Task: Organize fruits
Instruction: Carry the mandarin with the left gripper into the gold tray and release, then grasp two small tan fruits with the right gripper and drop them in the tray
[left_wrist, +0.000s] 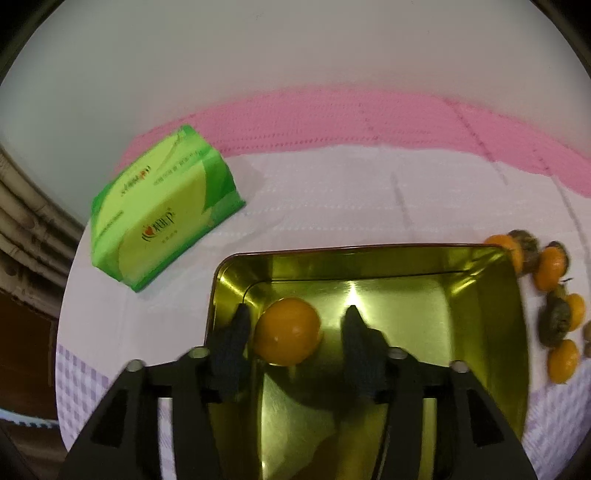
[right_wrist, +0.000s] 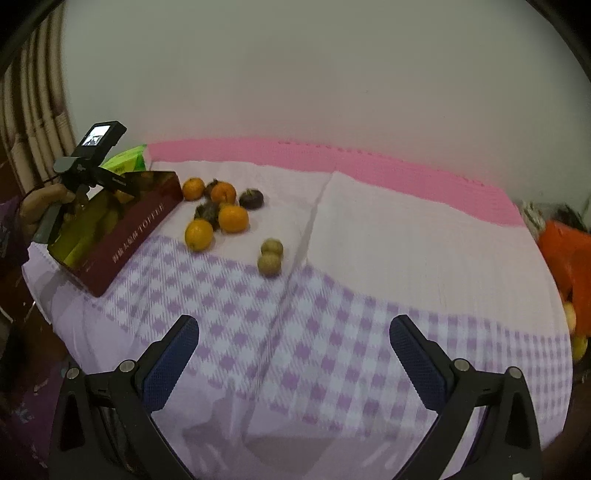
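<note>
**A:** Left wrist view first: why is the green tissue pack (left_wrist: 162, 214) off to the side?

**B:** It's no fruit, so I keep it outside the tin (left_wrist: 495, 295). My left gripper (left_wrist: 297, 325) hangs inside it, jaws parted; the orange (left_wrist: 287, 331) lies on the floor, maybe brushing one pad.

**A:** And rightward?

**B:** The loose oranges (right_wrist: 232, 218) wait beside the tin on the checked cloth (right_wrist: 332, 350). My right gripper (right_wrist: 293, 350) is wide open and empty, free to fetch one.
</note>
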